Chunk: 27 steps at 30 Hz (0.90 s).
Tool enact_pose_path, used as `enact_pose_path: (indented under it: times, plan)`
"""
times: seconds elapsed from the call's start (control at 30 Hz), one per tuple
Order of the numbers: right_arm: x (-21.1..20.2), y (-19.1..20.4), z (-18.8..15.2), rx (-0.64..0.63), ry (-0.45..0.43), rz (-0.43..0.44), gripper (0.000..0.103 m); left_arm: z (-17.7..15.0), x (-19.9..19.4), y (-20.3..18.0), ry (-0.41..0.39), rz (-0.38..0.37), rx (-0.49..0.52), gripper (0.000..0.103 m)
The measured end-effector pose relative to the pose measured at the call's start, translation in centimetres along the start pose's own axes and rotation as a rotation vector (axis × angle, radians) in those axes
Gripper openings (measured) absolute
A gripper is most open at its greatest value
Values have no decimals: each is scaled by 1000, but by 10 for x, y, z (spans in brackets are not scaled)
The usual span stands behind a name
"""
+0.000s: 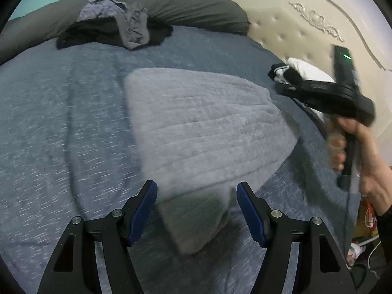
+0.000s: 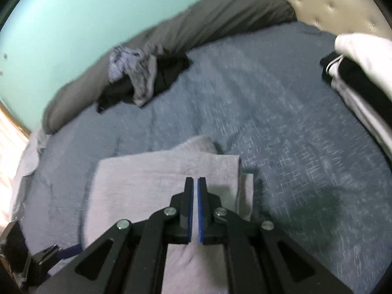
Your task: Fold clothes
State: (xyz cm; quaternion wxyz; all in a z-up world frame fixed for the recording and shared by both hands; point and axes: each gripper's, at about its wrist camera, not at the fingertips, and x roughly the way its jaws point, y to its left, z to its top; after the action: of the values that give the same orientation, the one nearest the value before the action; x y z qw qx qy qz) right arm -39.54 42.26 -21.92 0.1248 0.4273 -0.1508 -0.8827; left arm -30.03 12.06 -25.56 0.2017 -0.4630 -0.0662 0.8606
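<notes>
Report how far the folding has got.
Done: a folded stack sits by the headboard. In hand: the grey towel lies partly folded; the right hand-held gripper is shut over it, the left open. Left: the crumpled pile.

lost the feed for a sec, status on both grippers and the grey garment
Left gripper open, over grey garment. Right gripper shut, nothing visibly pinched. Garment partly folded on blue bedspread. Unfolded clothes pile far side, nothing in the way.
</notes>
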Motion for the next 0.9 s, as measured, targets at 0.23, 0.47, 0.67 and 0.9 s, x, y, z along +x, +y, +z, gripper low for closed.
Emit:
enact_pose_path:
  times: [0.23, 0.47, 0.67, 0.9]
  plan:
    - [-49, 9, -57, 120, 7, 113, 4, -25, -52, 31, -32, 24, -52, 71]
    - [-35, 37, -116, 255, 119, 226, 46, -58, -87, 52, -44, 27, -95, 71]
    - [1, 65, -135, 305, 193, 255, 61, -81, -106, 75, -73, 17, -159, 71]
    - [38, 85, -135, 329, 199, 208, 63, -102, -117, 113, -107, 17, -240, 71]
